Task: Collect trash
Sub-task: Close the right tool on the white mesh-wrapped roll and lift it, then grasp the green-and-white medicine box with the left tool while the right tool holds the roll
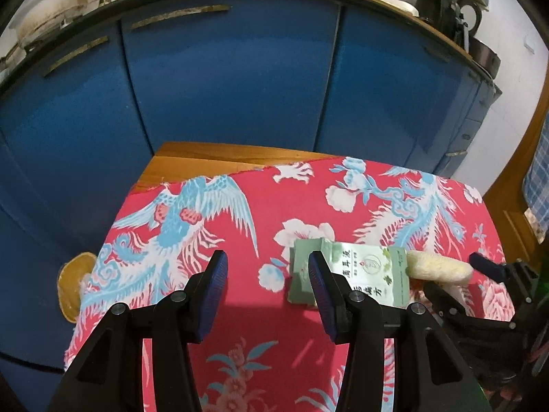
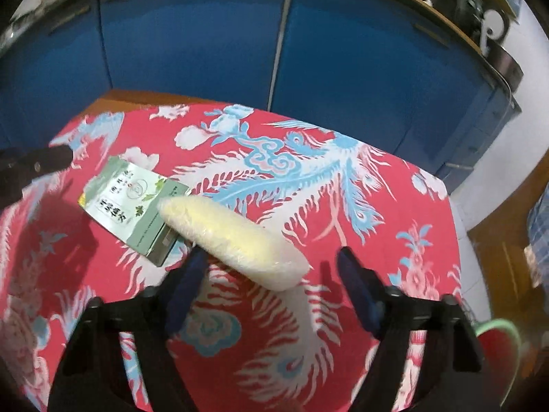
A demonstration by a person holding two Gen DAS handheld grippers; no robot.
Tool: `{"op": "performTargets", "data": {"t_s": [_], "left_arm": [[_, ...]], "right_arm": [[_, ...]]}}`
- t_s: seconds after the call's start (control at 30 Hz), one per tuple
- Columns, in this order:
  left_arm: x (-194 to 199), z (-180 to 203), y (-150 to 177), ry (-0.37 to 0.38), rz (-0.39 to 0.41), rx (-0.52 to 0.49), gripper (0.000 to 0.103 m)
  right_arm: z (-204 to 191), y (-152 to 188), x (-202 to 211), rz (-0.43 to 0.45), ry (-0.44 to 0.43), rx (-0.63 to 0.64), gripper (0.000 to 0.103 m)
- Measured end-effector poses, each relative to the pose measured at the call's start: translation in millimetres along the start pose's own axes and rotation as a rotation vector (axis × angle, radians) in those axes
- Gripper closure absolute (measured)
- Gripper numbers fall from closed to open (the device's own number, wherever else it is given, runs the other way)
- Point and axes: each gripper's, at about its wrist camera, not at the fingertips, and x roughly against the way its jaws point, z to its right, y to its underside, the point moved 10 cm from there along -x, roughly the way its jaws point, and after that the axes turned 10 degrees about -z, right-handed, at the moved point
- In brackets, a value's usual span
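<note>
Both hand-held grippers agape; foam roll between right hand-held gripper fingers.

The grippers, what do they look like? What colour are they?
Both look alike. The left gripper has a black plastic frame with angular arms, round metal screw heads at the joints, and two flat, dark blue ribbed finger pads. The right gripper has the same black frame and dark blue finger pads, though its picture is blurred. No cables, sleeves or writing show.

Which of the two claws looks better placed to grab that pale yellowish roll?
The right gripper: it is open with the roll lying between its fingers. The left gripper is beside the green packet.
</note>
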Motion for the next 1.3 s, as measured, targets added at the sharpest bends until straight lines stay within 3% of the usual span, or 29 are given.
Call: {"op": "performTargets", "data": {"t_s": [0.03, 0.1, 0.13, 0.2, 0.3, 0.57, 0.73, 0.97, 1.3], "left_arm": [[-2, 0, -2, 0.002, 0.002, 0.001, 0.053], [-3, 2, -7, 0.004, 0.009, 0.000, 0.053], [-4, 3, -10, 0.005, 0.012, -0.001, 0.053], [-7, 8, -16, 0.010, 0.018, -0.007, 0.053], [-15, 15, -24, 0.014, 0.011, -0.012, 0.053], [-49, 32, -41, -0.006, -0.043, -0.038, 0.053], [-76, 19, -43, -0.064, -0.115, -0.001, 0.053], [-76, 9, -28, -0.091, -0.152, -0.008, 0.053], [-53, 20, 20, -0.034, -0.180, -0.067, 0.053]], "right_arm": [[-3, 0, -4, -0.014, -0.006, 0.011, 0.049], [-5, 0, -8, -0.019, -0.015, 0.027, 0.056], [-5, 0, -7, -0.016, -0.011, 0.028, 0.068], [-3, 1, -7, -0.018, -0.022, 0.021, 0.079], [7, 4, -1, -0.005, -0.059, -0.019, 0.084], [36, 28, 33, 0.053, -0.117, -0.111, 0.086], [51, 53, 53, 0.078, -0.144, -0.156, 0.086], [77, 81, 76, 0.117, -0.163, -0.227, 0.086], [91, 110, 90, 0.130, -0.187, -0.308, 0.086]]}}
